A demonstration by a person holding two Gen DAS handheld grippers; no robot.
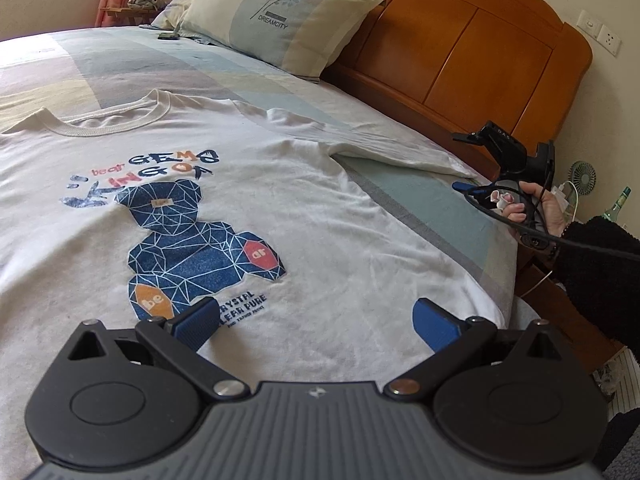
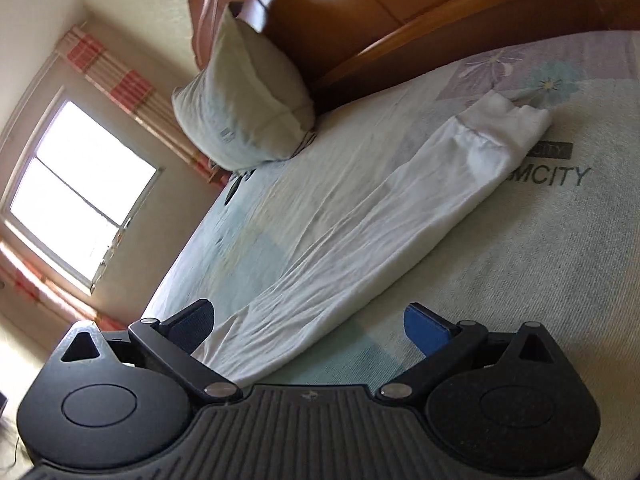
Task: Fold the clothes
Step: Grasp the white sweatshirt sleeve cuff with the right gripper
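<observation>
A white T-shirt (image 1: pixel 312 216) with a blue bear print lies flat, front up, on the bed. My left gripper (image 1: pixel 316 320) is open and empty just above its lower part. The shirt's right sleeve (image 1: pixel 384 148) lies spread toward the headboard; it also shows in the right wrist view (image 2: pixel 360 216). My right gripper (image 2: pixel 308 320) is open and empty, hovering over the near end of that sleeve. In the left wrist view the right gripper (image 1: pixel 464 164) is held at the bed's right edge, beyond the sleeve's end.
A pillow (image 1: pixel 280 16) leans against the wooden headboard (image 1: pixel 460 48). A small dark object (image 1: pixel 167 36) lies on the bed sheet (image 1: pixel 424 196) near the pillow. A green bottle (image 1: pixel 616 204) and a small fan (image 1: pixel 582 172) stand beside the bed. A window (image 2: pixel 76 188) is at the far side.
</observation>
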